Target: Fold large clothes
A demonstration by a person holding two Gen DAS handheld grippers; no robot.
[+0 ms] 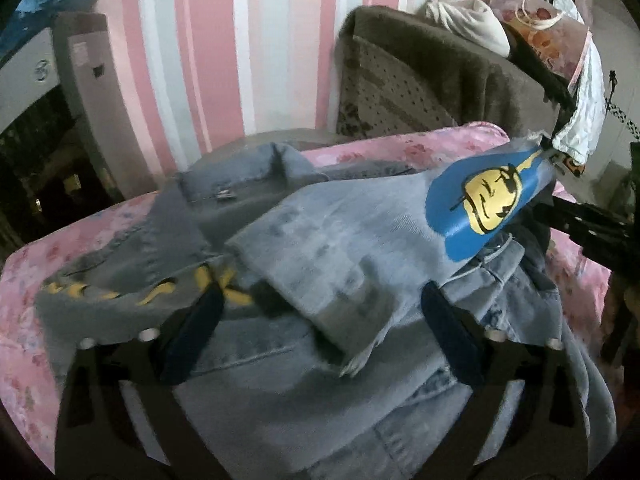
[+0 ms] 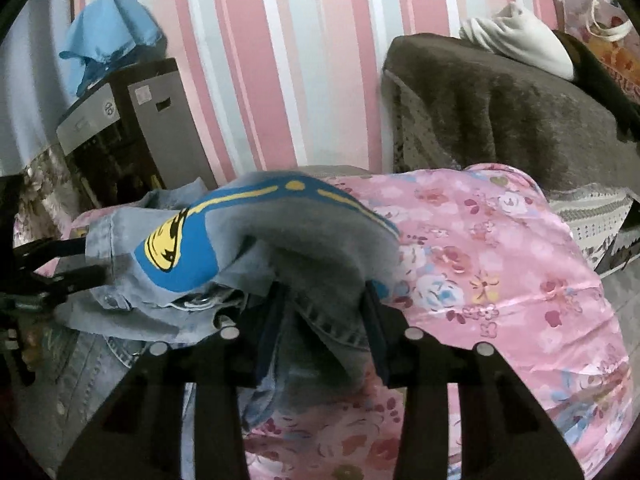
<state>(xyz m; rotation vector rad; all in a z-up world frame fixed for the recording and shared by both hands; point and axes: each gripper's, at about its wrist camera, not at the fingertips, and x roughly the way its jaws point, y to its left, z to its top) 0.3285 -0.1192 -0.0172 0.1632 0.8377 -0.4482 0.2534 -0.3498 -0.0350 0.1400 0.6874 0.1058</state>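
Lay crumpled on a pink floral bedspread [image 2: 500, 240]: a light-blue denim jacket [image 1: 320, 240] with blue-and-yellow painted patches (one cartoon face showing), one part lifted. Right tool [image 2: 324, 320] pinched on a raised fold of the denim, fabric draped over both fingers [image 2: 272, 320]. Left tool [image 1: 320, 320] spread wide above the jacket, nothing pressed. Beyond: a brown blanket [image 1: 440, 64] over furniture, pink striped wallpaper [image 1: 200, 40], a blue cloth [image 2: 108, 28] on a cabinet [image 2: 132, 120].
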